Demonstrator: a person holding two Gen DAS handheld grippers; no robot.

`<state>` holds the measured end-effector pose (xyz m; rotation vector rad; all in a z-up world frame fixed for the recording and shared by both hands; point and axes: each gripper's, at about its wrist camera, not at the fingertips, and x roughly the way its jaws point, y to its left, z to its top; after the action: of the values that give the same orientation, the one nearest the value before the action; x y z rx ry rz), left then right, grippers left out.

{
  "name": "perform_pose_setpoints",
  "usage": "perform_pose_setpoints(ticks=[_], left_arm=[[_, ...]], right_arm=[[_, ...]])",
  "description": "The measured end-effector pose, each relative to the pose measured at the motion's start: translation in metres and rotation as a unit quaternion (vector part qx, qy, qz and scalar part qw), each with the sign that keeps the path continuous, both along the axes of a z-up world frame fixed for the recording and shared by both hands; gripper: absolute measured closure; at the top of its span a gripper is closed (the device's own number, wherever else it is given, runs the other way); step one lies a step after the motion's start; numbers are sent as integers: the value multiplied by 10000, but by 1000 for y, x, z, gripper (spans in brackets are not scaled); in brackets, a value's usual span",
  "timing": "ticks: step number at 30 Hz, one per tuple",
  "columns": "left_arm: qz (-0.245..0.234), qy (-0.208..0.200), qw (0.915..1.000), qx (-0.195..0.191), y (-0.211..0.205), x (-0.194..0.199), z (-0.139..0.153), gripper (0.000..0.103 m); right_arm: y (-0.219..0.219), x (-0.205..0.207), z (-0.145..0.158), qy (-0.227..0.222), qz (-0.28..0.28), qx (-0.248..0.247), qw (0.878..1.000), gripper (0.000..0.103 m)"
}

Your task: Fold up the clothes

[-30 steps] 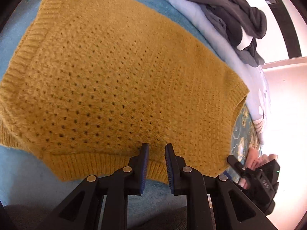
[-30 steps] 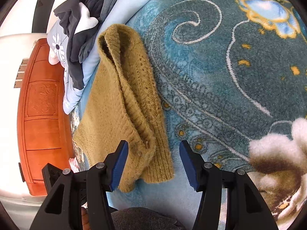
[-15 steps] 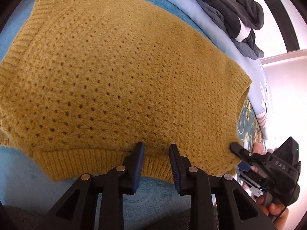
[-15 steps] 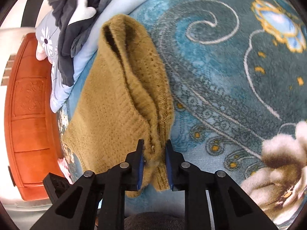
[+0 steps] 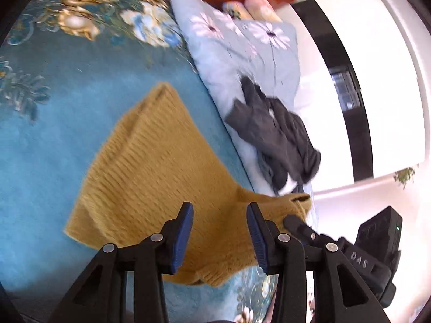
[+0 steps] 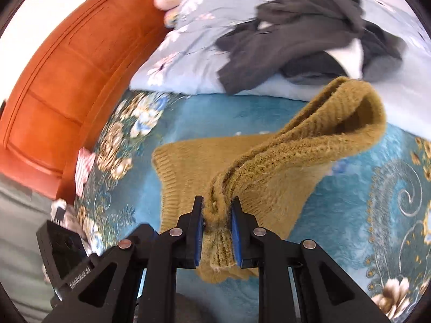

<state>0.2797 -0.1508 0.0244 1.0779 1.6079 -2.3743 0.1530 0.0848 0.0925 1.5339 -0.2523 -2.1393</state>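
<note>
Mustard-yellow and fuzzy, the knitted sweater (image 5: 150,177) lies mostly flat in the middle of the left wrist view on the teal floral bedspread (image 5: 45,140), with one ribbed corner bunched and lifted toward the lower centre of the right wrist view. The right tongs (image 6: 215,231) are clamped tight on that bunched ribbing, both blue pads pressed into the wool, having just closed on it. The left tongs (image 5: 219,237) have just been opening and now stand partly apart over the near hem, nothing pinched between their pads. To my eye the step is carrying that gripped corner across to make a fold; it would go best if the right tongs keep the layers together, travel low and level over the body of the sweater, and lay the edge down square before letting go, while the left tongs either hold the flat part still or take the matching corner. The knit looks soft and stretchy, so a hard pull could drag the whole piece askew. Toward the upper right of both views a crumpled dark grey garment (image 6: 301,35) sits on a pale blue daisy-print pillow (image 5: 242,53), close to the sweater's far edge, with an orange wooden headboard (image 6: 62,75) beyond; the fold should stay clear of that heap.
</note>
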Motion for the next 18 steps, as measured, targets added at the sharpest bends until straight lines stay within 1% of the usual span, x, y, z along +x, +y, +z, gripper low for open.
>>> perform_pose_setpoints(ticks=[1,4,5,6,9,12,13,14,16,18], left_arm=[[213,-9,9997,-92,-19,5,-5,58],[544,-67,9975,-450,-43,12,-14,58],[617,-81,9970,-459,-49,16,-19,58],[672,-88,9970,-382,-54,20,-25,58],[789,-175,9966,-157,-57,27,-41,58],[758,-329,9966,-45,-57,28,-49,58],[734,-345,9967,-3,-56,26,-53,58],[709,-364,9968,41,-55,26,-56,58],[640,-393,9971,110,-54,24,-60,58],[560,-432,9974,147,-52,23,-63,58]], right_arm=[[-21,6,-2,-26,291,21,9996,84],[-80,26,-17,-63,1066,171,9941,84],[-97,31,-27,-102,1295,278,9911,84],[-111,35,-38,-190,1445,387,9886,84],[-135,41,-75,-559,1459,686,9853,84],[-146,49,-95,-620,1549,867,9822,84],[-148,51,-97,-642,1613,819,9814,83],[-147,51,-96,-712,1699,661,9807,83],[-144,52,-94,-851,1870,345,9781,72],[-142,53,-93,-989,2037,28,9740,72]])
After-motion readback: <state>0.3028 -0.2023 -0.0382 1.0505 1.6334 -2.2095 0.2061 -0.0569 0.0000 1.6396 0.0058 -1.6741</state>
